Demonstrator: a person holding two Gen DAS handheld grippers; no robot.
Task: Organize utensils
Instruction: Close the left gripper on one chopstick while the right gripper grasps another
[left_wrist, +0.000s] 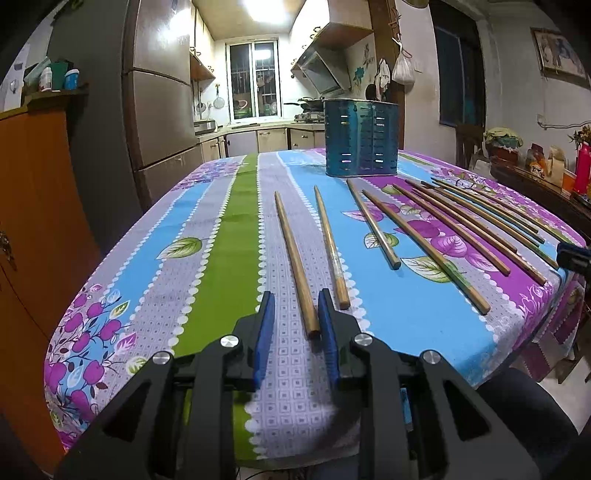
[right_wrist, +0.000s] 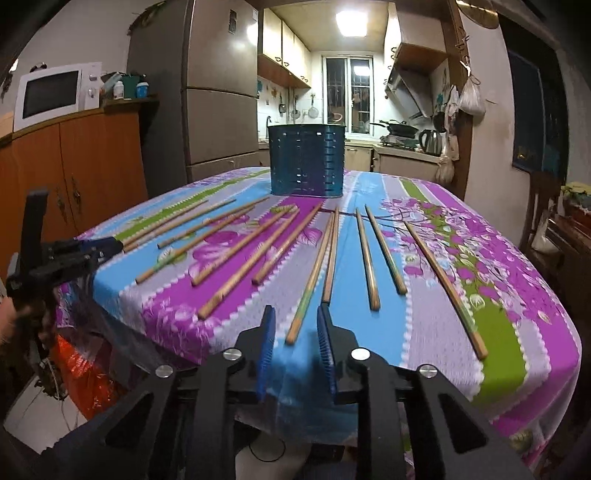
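**Chopsticks all still on the worktop, first pick-up is being prepared**

The task looks near its beginning. The blue holder (left_wrist: 361, 137) stands upright at the far side of the worktop (left_wrist: 221, 236), and I cannot see anything inside it. All chopsticks visible lie flat on the cloth, spread like a fan in front of the holder, so every one of them is still to be collected.

The left tool (left_wrist: 295, 314) is low over the near edge. The end of the leftmost chopstick (left_wrist: 297, 266) lies between its two blue pads, close to the right pad. The jaws are narrow, but a gap stays on the left side, so I judge the stick is not gripped yet.

The right tool (right_wrist: 295, 328) is also narrowed and holds nothing. The near end of a green-tipped chopstick (right_wrist: 308, 291) lies just in front of its gap, not yet inside.
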